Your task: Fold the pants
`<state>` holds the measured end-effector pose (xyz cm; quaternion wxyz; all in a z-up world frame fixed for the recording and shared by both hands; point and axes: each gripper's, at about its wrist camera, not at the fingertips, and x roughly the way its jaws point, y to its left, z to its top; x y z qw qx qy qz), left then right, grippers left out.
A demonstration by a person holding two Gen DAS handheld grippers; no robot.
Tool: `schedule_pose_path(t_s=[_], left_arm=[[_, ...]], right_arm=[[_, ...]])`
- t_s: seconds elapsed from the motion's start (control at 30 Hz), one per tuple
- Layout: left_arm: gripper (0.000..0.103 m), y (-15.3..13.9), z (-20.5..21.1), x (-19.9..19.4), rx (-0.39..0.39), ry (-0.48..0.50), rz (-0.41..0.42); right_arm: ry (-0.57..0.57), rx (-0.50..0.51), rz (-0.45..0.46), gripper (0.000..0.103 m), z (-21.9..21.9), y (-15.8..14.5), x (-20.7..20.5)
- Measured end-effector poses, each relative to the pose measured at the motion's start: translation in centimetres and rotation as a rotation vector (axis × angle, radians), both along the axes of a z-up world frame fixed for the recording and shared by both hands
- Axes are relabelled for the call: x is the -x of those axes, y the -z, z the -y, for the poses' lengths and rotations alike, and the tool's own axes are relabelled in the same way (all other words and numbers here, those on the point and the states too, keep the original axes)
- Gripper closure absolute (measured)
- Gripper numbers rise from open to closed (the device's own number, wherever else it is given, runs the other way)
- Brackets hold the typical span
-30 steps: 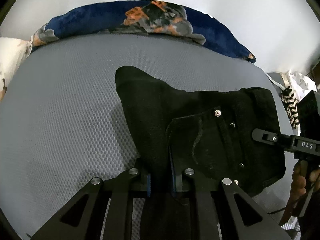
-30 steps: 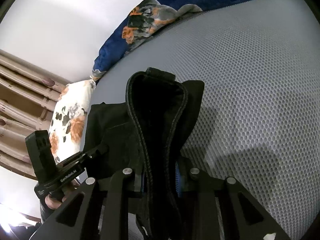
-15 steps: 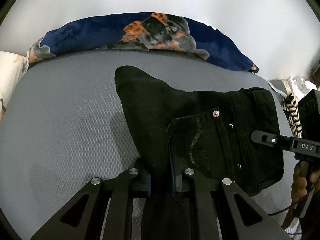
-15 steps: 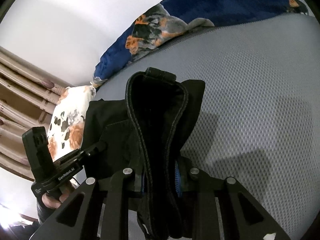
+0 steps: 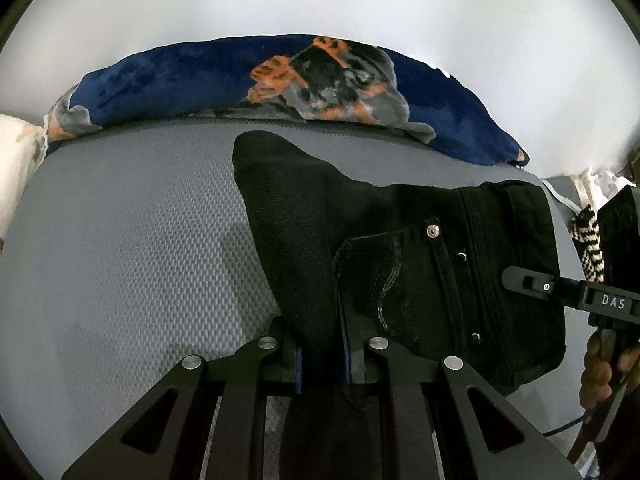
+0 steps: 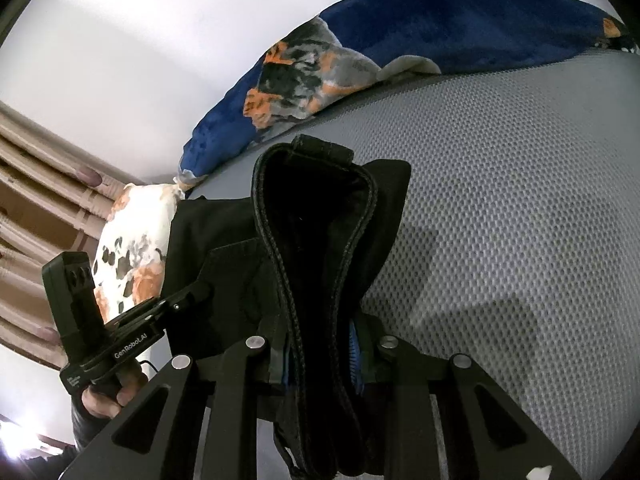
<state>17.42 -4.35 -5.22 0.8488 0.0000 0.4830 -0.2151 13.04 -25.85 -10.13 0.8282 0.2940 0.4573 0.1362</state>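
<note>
Black denim pants (image 5: 404, 280) held up over the grey bed (image 5: 120, 248), pinched in both left gripper (image 5: 322, 354) and right gripper (image 6: 320, 354) jaws; thick bunched waistband liable to slip free, spoiling fold alignment.

A bed (image 5: 120, 248) covered in grey honeycomb-textured mesh fabric carries everything. Along its far edge, against the pale wall, lies a dark blue blanket (image 5: 192, 80) with orange, grey and black patches, bunched into a long roll. At the bed's left end, just beside the blanket's end, sits a white pillow (image 6: 132, 248) printed with black and orange flowers. The black pants (image 5: 440, 272) hang over the grey surface with their lower edge close to it; whether they touch the mesh cannot be told. Soft shadows fall on the mesh beneath them.
</note>
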Motion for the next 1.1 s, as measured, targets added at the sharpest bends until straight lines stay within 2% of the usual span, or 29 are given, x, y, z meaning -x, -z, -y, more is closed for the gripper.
schedule_pose_path(t_s=[0.3, 0.57, 0.7, 0.73, 0.8, 0.87, 1.0, 1.1], left_arm=[[0.089, 0.7, 0.2, -3.3, 0.005, -0.016, -0.021], [0.089, 1.7, 0.8, -5.6, -0.005, -0.023, 0.001], [0.088, 3.3, 0.9, -6.5, -0.032, -0.025, -0.005], [0.088, 3.7, 0.9, -6.6, -0.038, -0.030, -0.007], [0.081, 4.6, 0.5, -6.8, -0.036, -0.039, -0.009], [0.074, 5.5, 0.2, -6.9, -0.034, -0.050, -0.016], [0.059, 6.2, 0.1, -6.8, -0.055, -0.066, 0.005], [0.055, 6.3, -0.3, -6.6, -0.054, -0.075, 0.008]], right_arm=[[0.015, 0.014, -0.019, 0.082, 0.3, 0.3, -2.9], [0.054, 0.022, -0.020, 0.082, 1.0, 1.2, -5.0], [0.080, 0.119, -0.039, 0.081, 1.0, 2.6, -5.8], [0.093, 0.141, -0.047, 0.078, 1.0, 3.1, -5.9], [0.104, 0.182, -0.059, 0.071, 1.0, 4.0, -6.0], [0.119, 0.223, -0.062, 0.058, 0.9, 4.5, -6.0], [0.141, 0.235, -0.060, 0.055, 1.1, 4.7, -5.9], [0.147, 0.269, -0.064, 0.053, 1.0, 4.6, -5.3]])
